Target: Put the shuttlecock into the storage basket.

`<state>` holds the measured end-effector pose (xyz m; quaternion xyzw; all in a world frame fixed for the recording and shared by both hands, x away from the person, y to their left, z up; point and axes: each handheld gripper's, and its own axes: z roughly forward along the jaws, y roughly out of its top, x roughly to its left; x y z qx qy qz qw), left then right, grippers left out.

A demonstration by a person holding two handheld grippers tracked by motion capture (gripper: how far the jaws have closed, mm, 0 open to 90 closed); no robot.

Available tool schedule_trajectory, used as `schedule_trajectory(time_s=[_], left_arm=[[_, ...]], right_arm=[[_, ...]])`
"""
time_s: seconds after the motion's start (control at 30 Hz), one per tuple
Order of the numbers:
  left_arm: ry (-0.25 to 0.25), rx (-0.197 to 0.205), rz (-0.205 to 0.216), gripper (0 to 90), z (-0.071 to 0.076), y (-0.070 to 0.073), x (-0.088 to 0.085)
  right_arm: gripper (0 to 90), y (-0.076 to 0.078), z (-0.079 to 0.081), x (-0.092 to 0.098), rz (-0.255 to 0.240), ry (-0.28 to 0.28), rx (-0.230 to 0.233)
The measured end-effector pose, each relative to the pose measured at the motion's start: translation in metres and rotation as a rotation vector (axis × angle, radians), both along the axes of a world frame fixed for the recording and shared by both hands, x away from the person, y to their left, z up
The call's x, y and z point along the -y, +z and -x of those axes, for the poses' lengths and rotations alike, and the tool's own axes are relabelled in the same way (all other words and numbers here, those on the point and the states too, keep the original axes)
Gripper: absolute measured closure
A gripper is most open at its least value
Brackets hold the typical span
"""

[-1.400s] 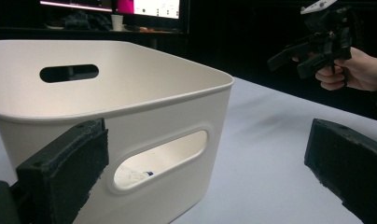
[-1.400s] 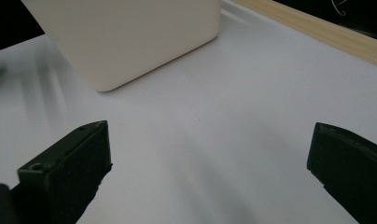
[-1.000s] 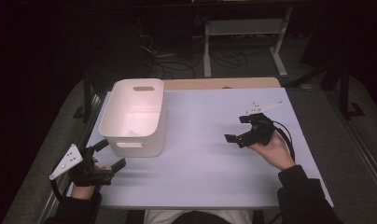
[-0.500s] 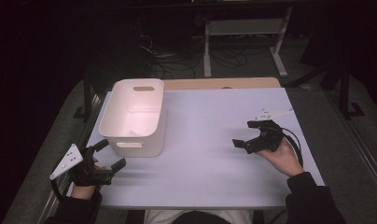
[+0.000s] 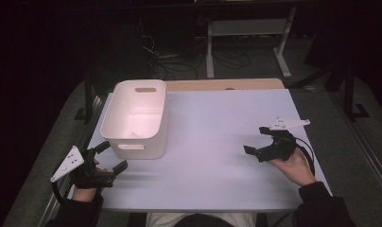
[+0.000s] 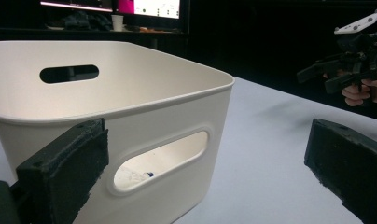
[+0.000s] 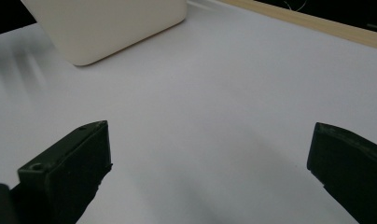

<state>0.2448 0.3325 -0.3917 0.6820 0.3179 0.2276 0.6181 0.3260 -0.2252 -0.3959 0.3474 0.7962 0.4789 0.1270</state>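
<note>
A white plastic bin (image 5: 137,118) with handle slots stands empty-looking on the left part of the white table top (image 5: 217,123). My left gripper (image 5: 112,155) hovers at the table's front left corner, just short of the bin's near wall, open with nothing between its fingers. In the left gripper view the bin (image 6: 130,107) looms close between and beyond the spread jaws of that gripper (image 6: 205,182). My right gripper (image 5: 255,139) is held over the right side of the table, open and empty, pointing left toward the bin. Its own view has the gripper (image 7: 210,172) over bare table, with the bin's corner (image 7: 107,28) far off.
A wooden strip (image 5: 222,84) runs along the table's far edge. Behind the table stand a metal frame (image 5: 246,28) and floor cables (image 5: 170,56). Monitors (image 6: 154,7) glow in the dark background. The right gripper (image 6: 317,77) shows far off in the left gripper view.
My right gripper has drifted back toward the person and slightly right, staying open. The left gripper and the bin have not moved.
</note>
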Motion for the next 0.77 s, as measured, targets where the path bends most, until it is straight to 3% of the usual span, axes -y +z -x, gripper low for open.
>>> schedule_trajectory(time_s=[0.47,0.77], left_arm=[[0.003,0.001,-0.002,0.0,0.000,0.000,0.000],[0.003,0.003,-0.002,0.0,0.000,0.000,0.000]], right_arm=[[0.0,-0.021,0.024,0.023,-0.019,-0.063,0.024],[0.0,-0.023,0.029,0.026,-0.024,-0.079,0.048]])
